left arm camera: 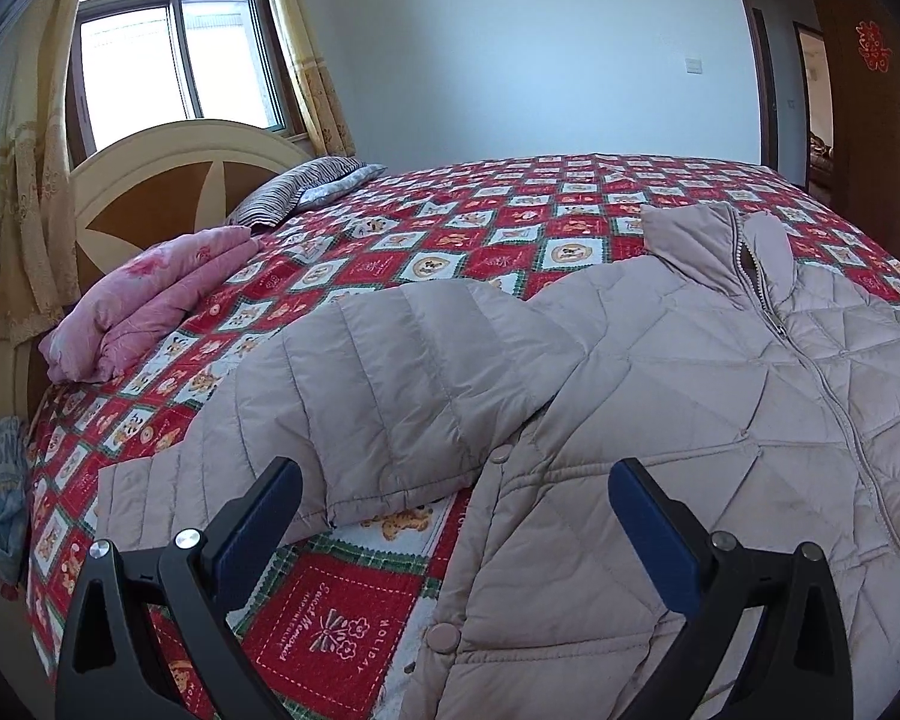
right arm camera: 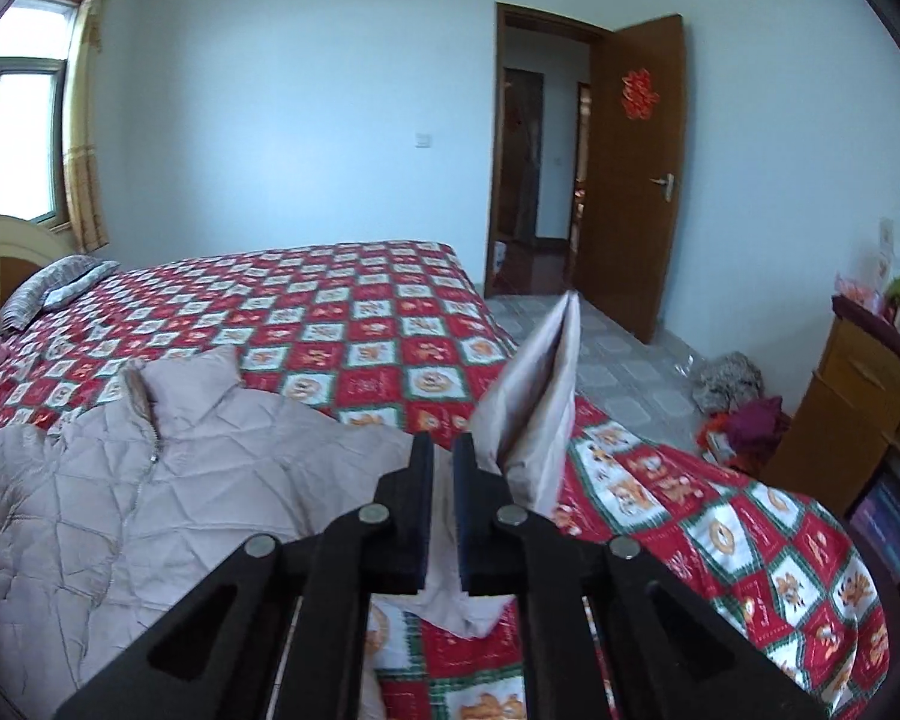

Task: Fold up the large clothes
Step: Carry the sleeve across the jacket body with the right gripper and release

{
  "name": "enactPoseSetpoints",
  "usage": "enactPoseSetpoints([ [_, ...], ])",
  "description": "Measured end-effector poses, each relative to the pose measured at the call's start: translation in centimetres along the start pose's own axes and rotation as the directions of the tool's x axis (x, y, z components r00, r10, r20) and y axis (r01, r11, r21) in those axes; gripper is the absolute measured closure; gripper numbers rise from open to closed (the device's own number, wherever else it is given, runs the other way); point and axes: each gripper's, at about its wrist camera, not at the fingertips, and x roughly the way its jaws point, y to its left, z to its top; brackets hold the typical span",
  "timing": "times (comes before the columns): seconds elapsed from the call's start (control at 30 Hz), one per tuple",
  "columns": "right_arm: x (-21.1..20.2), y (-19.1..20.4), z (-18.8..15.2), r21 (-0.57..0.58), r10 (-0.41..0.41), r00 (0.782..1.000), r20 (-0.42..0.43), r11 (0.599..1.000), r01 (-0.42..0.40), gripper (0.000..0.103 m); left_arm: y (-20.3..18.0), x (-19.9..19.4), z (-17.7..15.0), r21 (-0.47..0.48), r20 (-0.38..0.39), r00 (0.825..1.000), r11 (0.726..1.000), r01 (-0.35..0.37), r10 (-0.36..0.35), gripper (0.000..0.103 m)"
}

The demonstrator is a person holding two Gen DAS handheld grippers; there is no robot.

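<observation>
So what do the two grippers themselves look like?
Both are black. The left gripper has curved, cut-out linkage arms, silver round pivot bolts and flat dark blue pads. The right gripper has the same build. No cables, markings or sleeves show.

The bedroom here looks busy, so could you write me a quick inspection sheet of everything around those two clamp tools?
Surface: bed with red patchwork quilt.
Job's things: beige quilted jacket lying front up, zipped; one sleeve lifted.
Clutter: pink folded blanket, striped pillow, clothes pile on floor.
Grippers: left gripper open above the other sleeve; right gripper shut on the lifted sleeve.
Cables: nothing seen.
Surroundings: window, open door, wooden dresser.
</observation>
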Motion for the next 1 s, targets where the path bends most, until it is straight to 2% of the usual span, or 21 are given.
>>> enactPoseSetpoints([
  [0.2, -0.5, 8.6, 0.8, -0.168, 0.084, 0.995, 0.045, 0.983, -0.075, 0.097, 1.2, 0.0, 0.0, -0.026, -0.011, 1.000, 1.000, 0.006, -0.006, 0.001],
  [0.3, 0.5, 9.6, 0.4, -0.152, 0.106, 0.994, 0.030, 0.983, -0.100, 0.096, 1.8, -0.2, -0.2, -0.039, -0.007, 1.000, 0.999, 0.015, -0.015, 0.001],
  [0.37, 2.4, 9.2, -0.2, -0.141, 0.091, 0.995, -0.027, 0.986, -0.094, 0.064, 2.1, -0.3, -0.2, -0.039, -0.003, 1.000, 0.999, 0.016, -0.016, 0.001],
  [0.4, 3.2, 8.8, -0.7, -0.133, 0.079, 0.996, -0.041, 0.987, -0.084, 0.025, 2.1, -0.3, -0.2, -0.037, -0.002, 1.000, 0.999, 0.016, -0.016, 0.001],
  [0.43, 3.6, 8.3, -1.3, -0.124, 0.064, 0.997, -0.042, 0.990, -0.069, 0.007, 2.2, -0.3, -0.2, -0.037, -0.003, 1.000, 0.999, 0.016, -0.016, 0.001],
  [0.53, 6.8, 7.3, -3.4, -0.179, -0.037, 0.993, -0.112, 0.984, 0.016, 0.012, 2.2, -0.1, -0.2, -0.045, -0.012, 1.000, 0.999, 0.024, -0.025, 0.001],
  [0.77, 14.7, 5.0, -6.8, -0.277, -0.162, 0.943, -0.290, 0.958, 0.079, 0.015, 0.9, 0.2, -0.2, -0.016, -0.016, 1.000, 1.000, 0.025, -0.025, 0.001],
  [0.87, 17.1, 4.0, -7.8, -0.323, -0.214, 0.920, -0.327, 0.941, 0.105, 0.027, 0.4, 0.7, -0.2, 0.000, -0.024, 1.000, 1.000, 0.009, -0.009, 0.001],
  [0.9, 17.7, 3.5, -8.0, -0.321, -0.220, 0.913, -0.344, 0.941, 0.105, 0.049, 0.3, 0.9, -0.2, 0.003, -0.032, 0.999, 1.000, 0.006, -0.006, 0.001],
  [0.93, 18.1, 2.9, -8.1, -0.301, -0.209, 0.907, -0.365, 0.949, 0.098, 0.080, 0.3, 1.1, -0.3, 0.002, -0.040, 0.999, 1.000, 0.006, -0.006, 0.001],
  [0.97, 18.0, 2.4, -8.1, -0.280, -0.202, 0.905, -0.375, 0.955, 0.097, 0.086, 0.4, 1.2, -0.3, 0.002, -0.042, 0.999, 1.000, 0.007, -0.007, 0.001],
  [1.0, 17.5, 2.0, -8.0, -0.255, -0.185, 0.911, -0.369, 0.962, 0.093, 0.089, 0.4, 1.1, -0.4, 0.005, -0.039, 0.999, 1.000, 0.004, -0.004, 0.001],
])
